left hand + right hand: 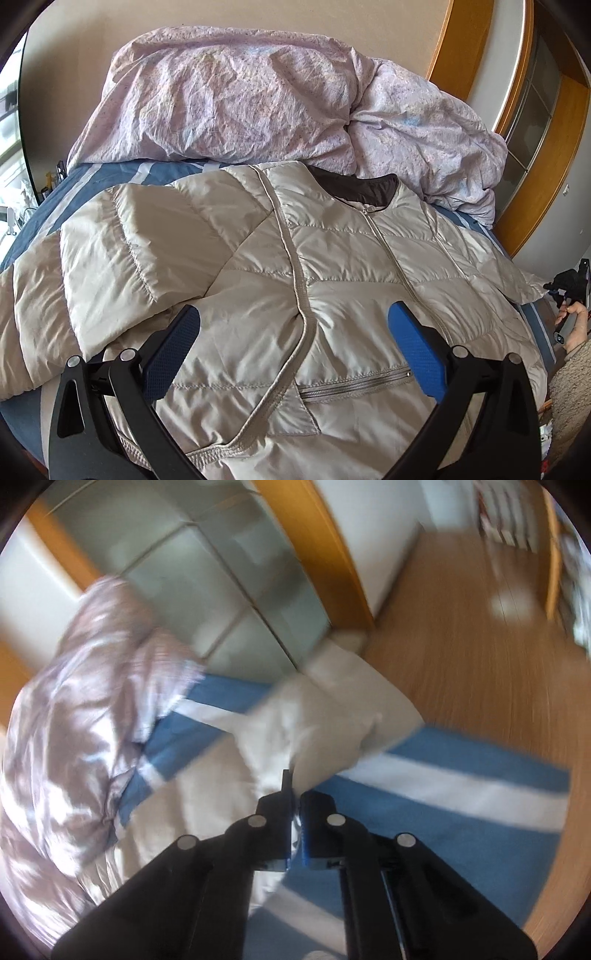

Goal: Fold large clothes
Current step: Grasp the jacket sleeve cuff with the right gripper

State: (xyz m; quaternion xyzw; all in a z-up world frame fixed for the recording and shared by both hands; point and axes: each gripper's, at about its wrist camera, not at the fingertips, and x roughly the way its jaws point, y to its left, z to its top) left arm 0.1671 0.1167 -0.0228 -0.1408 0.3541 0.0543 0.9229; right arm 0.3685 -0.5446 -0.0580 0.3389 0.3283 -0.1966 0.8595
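A beige quilted jacket (332, 266) lies front up on the blue striped bed (92, 181), zipped, with one sleeve (140, 236) folded across its chest. My left gripper (293, 325) is open and empty, hovering over the jacket's lower front near the pocket zip (354, 384). In the right wrist view, which is blurred, my right gripper (295, 812) is shut on the jacket's other sleeve (325, 716), which hangs out past the bed's edge. The right gripper also shows in the left wrist view (570, 284) at the far right, held by a hand.
A crumpled pink duvet (258, 96) is heaped at the head of the bed, also in the right wrist view (74, 738). A wooden-framed wardrobe with glass doors (221, 572) stands beside the bed. Wooden floor (480, 646) lies to the right.
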